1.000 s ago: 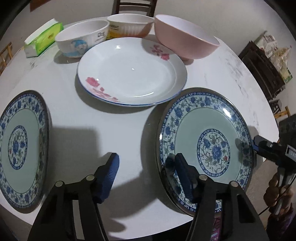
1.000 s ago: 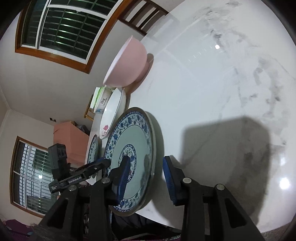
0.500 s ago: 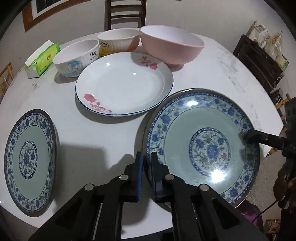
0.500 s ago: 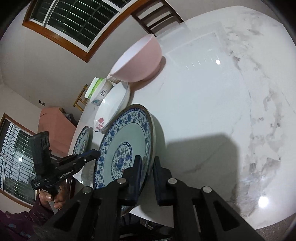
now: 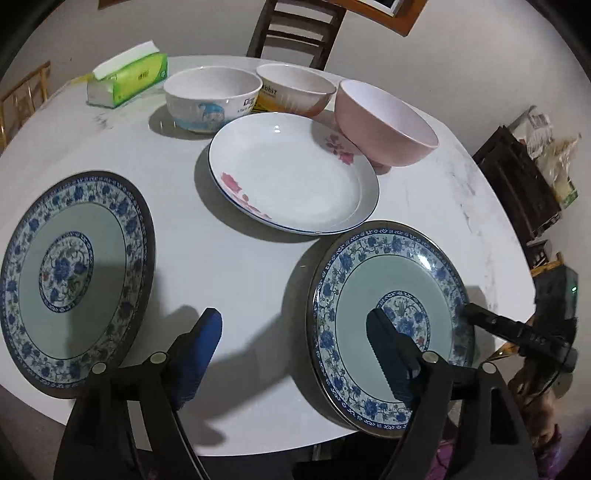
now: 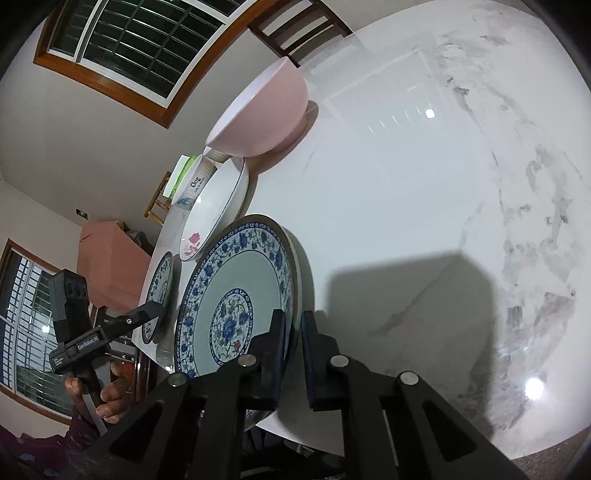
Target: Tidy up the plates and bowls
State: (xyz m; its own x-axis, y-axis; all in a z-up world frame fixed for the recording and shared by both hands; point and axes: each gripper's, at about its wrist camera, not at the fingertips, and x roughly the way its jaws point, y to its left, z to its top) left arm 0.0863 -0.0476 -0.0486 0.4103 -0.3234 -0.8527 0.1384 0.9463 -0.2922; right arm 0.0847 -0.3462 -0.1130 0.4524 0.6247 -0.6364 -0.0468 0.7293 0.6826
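Note:
A blue floral plate (image 5: 391, 314) lies at the table's near right edge. My right gripper (image 6: 293, 354) is shut on the rim of this plate (image 6: 236, 310); its black finger (image 5: 491, 321) shows at the plate's right rim. My left gripper (image 5: 295, 354) is open, its right finger over the plate's left half, its left finger over bare table. A second blue floral plate (image 5: 70, 277) lies at near left. A white rose plate (image 5: 291, 170) sits in the middle. Behind it stand a cartoon bowl (image 5: 210, 98), a yellow-labelled bowl (image 5: 293, 90) and a pink bowl (image 5: 384, 122).
A green tissue pack (image 5: 127, 75) lies at the back left of the white marble table (image 6: 424, 206). A wooden chair (image 5: 295, 33) stands behind the table. A dark shelf (image 5: 517, 177) stands to the right.
My left gripper was shut on the right plate's left rim half a second ago; it has let go and opened wide. The right gripper stays shut on the plate's rim.

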